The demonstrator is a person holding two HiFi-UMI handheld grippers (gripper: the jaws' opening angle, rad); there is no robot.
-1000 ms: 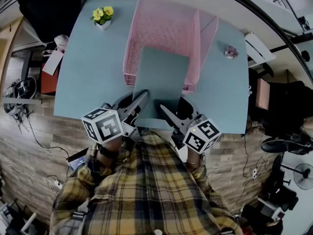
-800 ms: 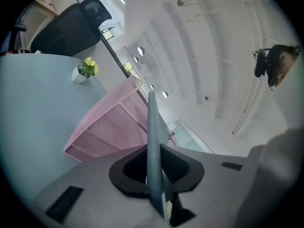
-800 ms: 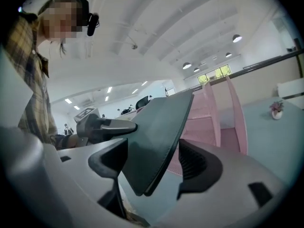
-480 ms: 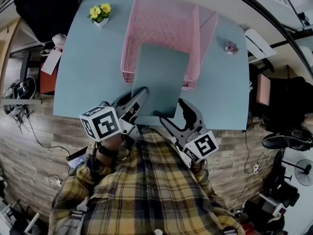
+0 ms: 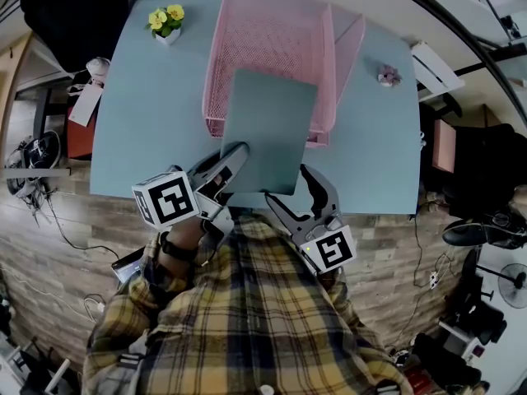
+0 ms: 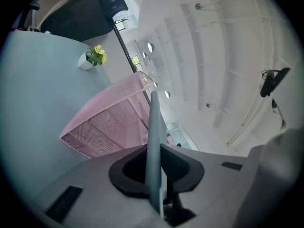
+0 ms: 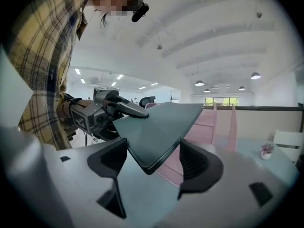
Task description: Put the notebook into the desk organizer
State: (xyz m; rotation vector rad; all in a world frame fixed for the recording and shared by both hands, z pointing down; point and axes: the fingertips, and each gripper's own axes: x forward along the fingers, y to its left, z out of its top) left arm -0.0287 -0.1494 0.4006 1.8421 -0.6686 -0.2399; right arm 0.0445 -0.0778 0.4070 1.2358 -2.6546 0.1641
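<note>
A grey-green notebook hangs tilted over the front rim of the pink mesh desk organizer. My left gripper is shut on the notebook's near left edge. In the left gripper view the notebook stands edge-on between the jaws of that gripper, with the organizer behind it. My right gripper sits just behind the notebook's near right corner, jaws wide open. In the right gripper view that corner floats between the fingers of the right gripper without touching either, and the left gripper clamps the far edge.
The pale blue table carries a small pot of yellow flowers at the back left and a small pink ornament at the back right. A black chair stands beyond the table's left corner. The table's front edge runs right against the person's body.
The right gripper has opened, let go of the notebook and drawn back toward the body. The left gripper keeps hold, and the notebook has shifted slightly toward the organizer.
</note>
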